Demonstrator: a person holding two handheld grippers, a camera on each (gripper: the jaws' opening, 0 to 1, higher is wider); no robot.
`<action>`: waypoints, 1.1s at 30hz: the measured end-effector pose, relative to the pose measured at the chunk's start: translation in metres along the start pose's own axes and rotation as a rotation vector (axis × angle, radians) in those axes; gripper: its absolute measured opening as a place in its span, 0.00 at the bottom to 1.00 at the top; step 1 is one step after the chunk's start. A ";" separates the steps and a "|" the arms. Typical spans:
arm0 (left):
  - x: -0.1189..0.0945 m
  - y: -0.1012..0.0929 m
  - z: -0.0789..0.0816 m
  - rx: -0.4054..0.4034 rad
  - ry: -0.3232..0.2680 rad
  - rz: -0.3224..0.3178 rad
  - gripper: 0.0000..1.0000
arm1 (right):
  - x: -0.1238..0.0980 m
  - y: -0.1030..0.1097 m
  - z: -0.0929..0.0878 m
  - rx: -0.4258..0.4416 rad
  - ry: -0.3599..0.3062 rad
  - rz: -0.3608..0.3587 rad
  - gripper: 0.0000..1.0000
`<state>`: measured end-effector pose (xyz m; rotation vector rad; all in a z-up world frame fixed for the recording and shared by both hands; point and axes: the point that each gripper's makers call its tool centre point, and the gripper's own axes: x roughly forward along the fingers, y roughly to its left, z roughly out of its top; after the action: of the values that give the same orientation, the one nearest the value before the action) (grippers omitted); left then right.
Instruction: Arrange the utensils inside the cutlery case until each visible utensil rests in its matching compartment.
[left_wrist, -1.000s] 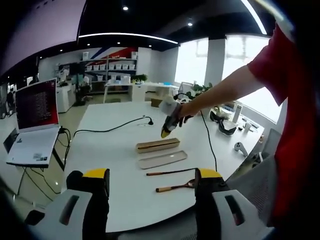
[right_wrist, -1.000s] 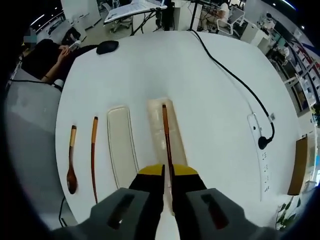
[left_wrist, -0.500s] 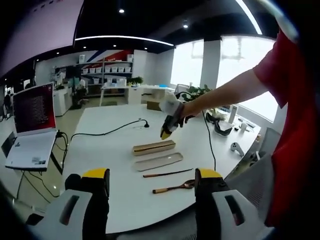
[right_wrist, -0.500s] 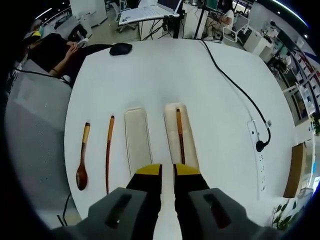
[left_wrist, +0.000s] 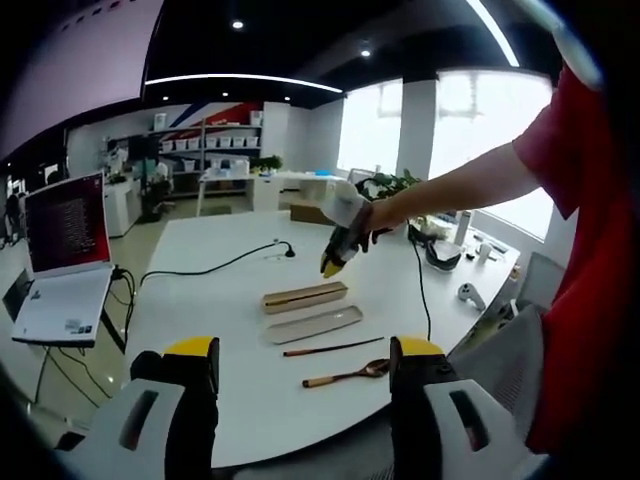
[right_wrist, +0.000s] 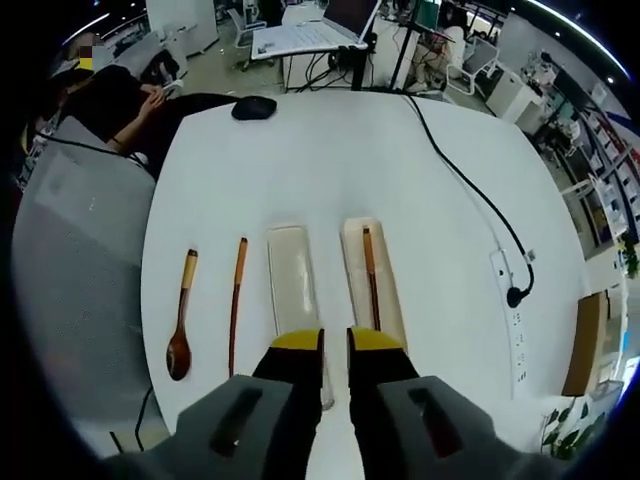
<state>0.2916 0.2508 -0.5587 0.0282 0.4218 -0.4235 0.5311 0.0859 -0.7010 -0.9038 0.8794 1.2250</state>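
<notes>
In the right gripper view, the right claw (right_wrist: 335, 338) hangs above the table (right_wrist: 330, 160) with its jaws a narrow slot apart and nothing between them. Just past its tips lie two long trays side by side, both running straight away toward 12 o'clock: the case (right_wrist: 374, 282) at about 1 o'clock, with one stick (right_wrist: 370, 276) already lying lengthwise in it, and the lid (right_wrist: 294, 290) at about 11 o'clock, bare. Further out toward 10 o'clock lies the second stick (right_wrist: 235, 303), and beyond it, nearest the table edge, the spoon (right_wrist: 182, 328), bowl end toward the camera. Both run parallel to the trays, so their long axes line up with the claw's own forward line. I judge the coming move to be a sideways shift to 10 o'clock, with the jaws closing across the stick's width. In the left gripper view, the left claw (left_wrist: 303, 362) sits back off the table edge, jaws wide apart and empty. From there the spoon (left_wrist: 347, 374) is nearest at 12 o'clock, then the stick (left_wrist: 333, 348), the lid (left_wrist: 314, 323) and the case (left_wrist: 305, 296), all lying crosswise. The right claw (left_wrist: 336, 258) hovers above the case. The right claw looks nearer the loose pieces, though the left would meet the spoon first if it advanced.
</notes>
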 end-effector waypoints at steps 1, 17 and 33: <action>0.000 0.000 0.000 0.002 0.001 -0.002 0.71 | -0.001 0.000 0.000 -0.010 0.001 -0.003 0.06; -0.004 -0.007 -0.003 0.014 0.011 -0.004 0.70 | 0.001 0.018 -0.006 -0.002 0.001 0.017 0.08; -0.009 -0.002 -0.009 -0.001 0.014 0.019 0.70 | 0.032 0.045 -0.011 0.046 -0.016 0.042 0.06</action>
<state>0.2801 0.2535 -0.5629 0.0346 0.4351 -0.4046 0.4897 0.0926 -0.7385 -0.8412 0.9142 1.2413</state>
